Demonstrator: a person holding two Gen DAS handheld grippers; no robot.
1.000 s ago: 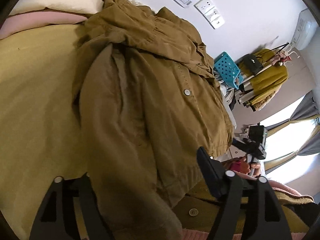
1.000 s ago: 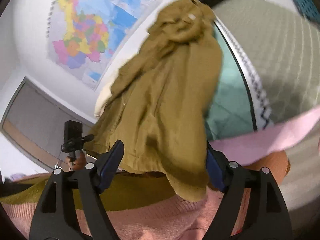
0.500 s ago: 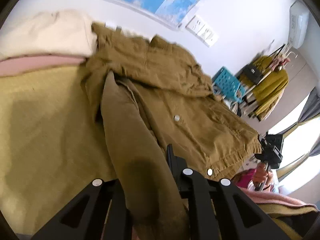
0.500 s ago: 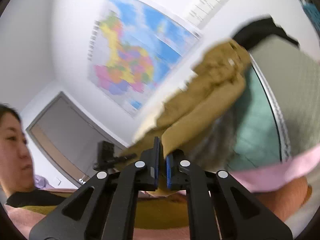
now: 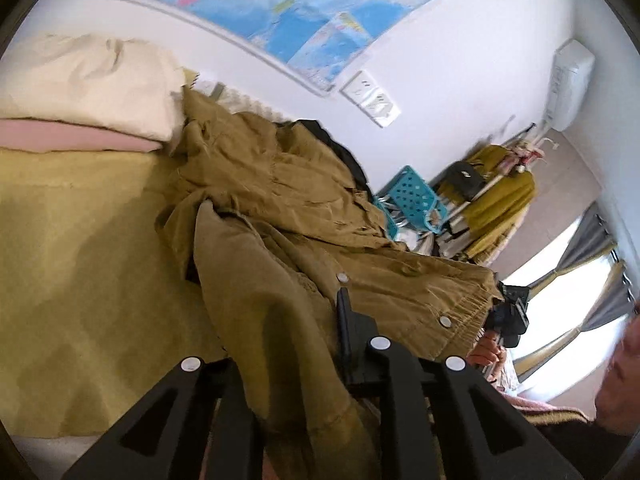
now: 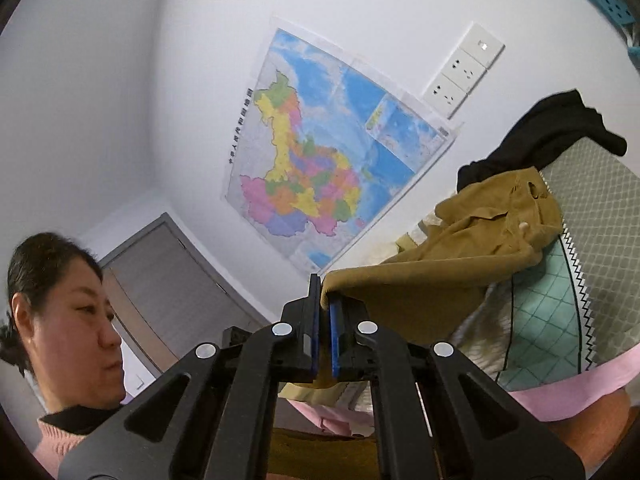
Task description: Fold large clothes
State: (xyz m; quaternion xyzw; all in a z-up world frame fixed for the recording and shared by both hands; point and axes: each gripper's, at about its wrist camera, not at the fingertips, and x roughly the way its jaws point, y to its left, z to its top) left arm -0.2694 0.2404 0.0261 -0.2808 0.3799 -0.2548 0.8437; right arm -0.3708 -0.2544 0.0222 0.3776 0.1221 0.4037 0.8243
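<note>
Left wrist view first: the left tool (image 5: 304,344) had a thick fold of the brown jacket (image 5: 304,216) between its fingers, and the cloth draped right over the near finger so I couldn't see that pad. The jaws were easing apart a touch at that moment, but the fabric was bunched in there and looked gripped to me. The rest of the jacket was sprawled across the bed (image 5: 72,240), collar end up by the cream pillow (image 5: 92,84), front open, snaps showing, all rumpled. There was a black garment (image 5: 340,148) poking out behind it and a teal basket (image 5: 416,200) further off by the wall.

Right wrist view: the right tool (image 6: 325,312) was pressed together on a thin edge of the same jacket (image 6: 480,236), pinching it right at the tips, with the cloth stretched out toward the heap on the quilt (image 6: 592,216). A map (image 6: 328,160) hung on the wall behind, and the person's head was at the left edge.

So progress-wise? Barely started, I'd say. Both tools had a hold, the jacket was partly lifted, but no fold was visible yet. It'd need spreading flat, sleeves in, then folding over.
</note>
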